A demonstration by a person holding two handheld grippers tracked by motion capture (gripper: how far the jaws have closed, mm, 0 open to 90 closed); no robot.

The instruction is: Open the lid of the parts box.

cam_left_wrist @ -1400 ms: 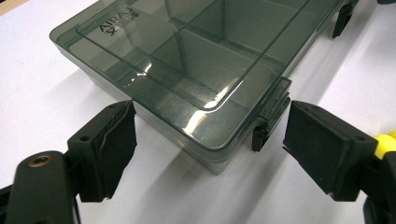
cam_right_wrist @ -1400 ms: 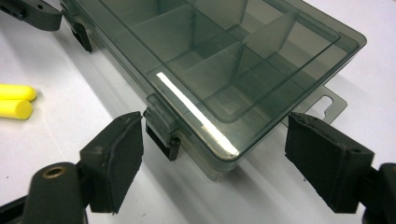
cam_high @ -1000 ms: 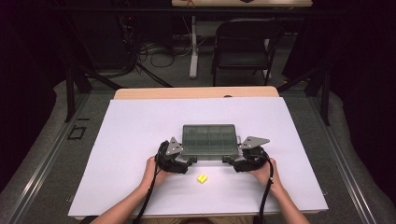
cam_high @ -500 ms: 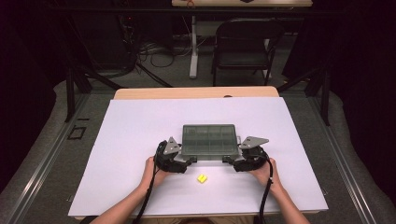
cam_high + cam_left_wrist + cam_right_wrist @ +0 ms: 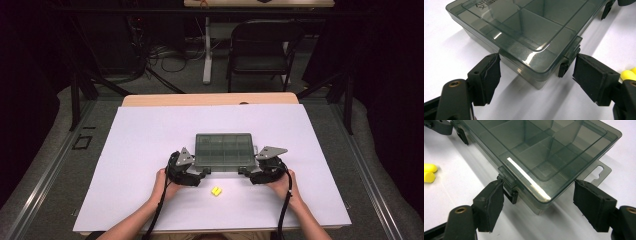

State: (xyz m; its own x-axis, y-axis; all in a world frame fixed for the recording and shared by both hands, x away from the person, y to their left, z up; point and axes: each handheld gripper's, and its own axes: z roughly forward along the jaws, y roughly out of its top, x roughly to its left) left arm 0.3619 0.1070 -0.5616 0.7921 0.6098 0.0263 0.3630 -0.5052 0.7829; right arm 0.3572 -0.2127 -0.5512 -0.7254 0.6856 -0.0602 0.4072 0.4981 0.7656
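White paper covers the table (image 5: pixel 150 150); dark room behind, a folding chair (image 5: pixel 260 50) past the far edge.

Smoky-grey translucent plastic compartment box (image 5: pixel 223 149) sits lid-down-shut near the middle of the sheet, toward the person's side. A small yellow foam earplug pair (image 5: pixel 216 191) lies on the paper just in front of it, between the two hands.

Left gripper (image 5: pixel 200 176) at the box's near-left corner, right gripper (image 5: pixel 246 172) at the near-right corner. Each has its jaws spread, straddling a corner; in the left gripper view one pad (image 5: pixel 489 75) rests at or just beside the box wall, the other stands off the black latch clip (image 5: pixel 564 68). Right gripper view mirrors this, one pad (image 5: pixel 491 202) right against its latch (image 5: pixel 510 192). Neither clamps anything.

Judgement: the step is undoing the two front latches. To do it well, hook a pad edge under each clip's lip rather than squeezing the corner, lever both up evenly, and keep slight downward pressure on the base so the light box does not slide or tip. Avoid knocking the earplugs.
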